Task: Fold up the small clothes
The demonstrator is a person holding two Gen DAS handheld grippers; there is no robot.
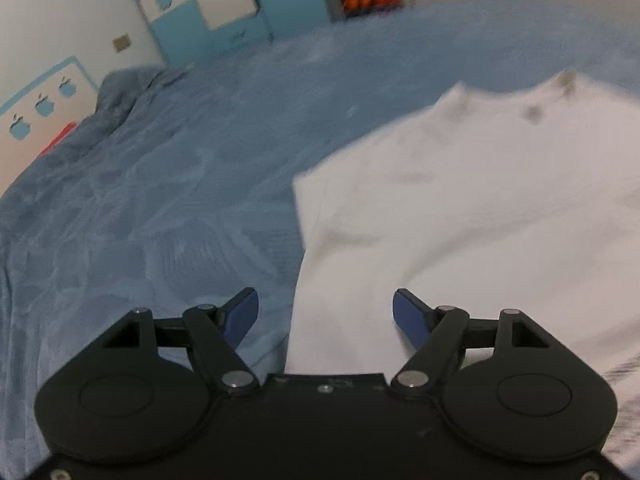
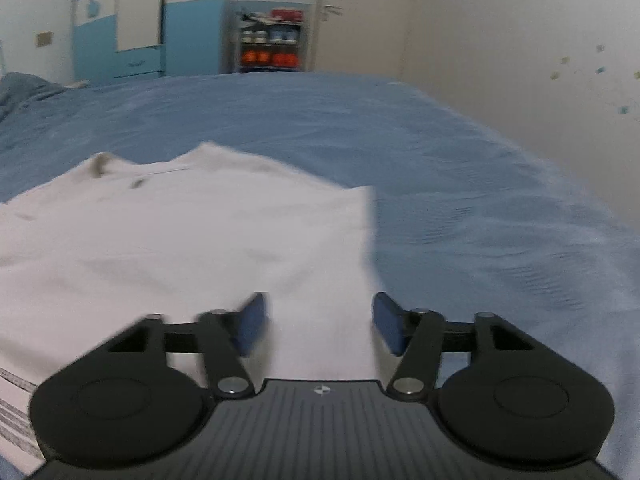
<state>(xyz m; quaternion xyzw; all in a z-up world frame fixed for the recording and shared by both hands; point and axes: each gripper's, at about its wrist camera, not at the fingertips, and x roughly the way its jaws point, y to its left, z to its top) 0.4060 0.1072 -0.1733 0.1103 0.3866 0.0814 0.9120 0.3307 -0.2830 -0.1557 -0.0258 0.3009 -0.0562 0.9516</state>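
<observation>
A white garment (image 1: 472,216) lies spread flat on the blue bedspread (image 1: 180,184), its collar end far from me. In the left wrist view my left gripper (image 1: 325,312) is open above the garment's left edge, one blue pad over the bedspread, the other over white cloth. The right wrist view shows the same garment (image 2: 192,232) with its right edge running toward me. There my right gripper (image 2: 320,320) is open over that edge, nothing between its fingers. A grey striped hem (image 2: 14,404) shows at the near left. Both views are motion-blurred.
The bedspread (image 2: 460,184) stretches wide to the right and far side. A bunched blue blanket (image 1: 120,100) lies at the bed's far left. Blue and white wardrobes (image 2: 152,20), a shelf with boxes (image 2: 272,48) and a cream wall (image 2: 520,60) stand beyond the bed.
</observation>
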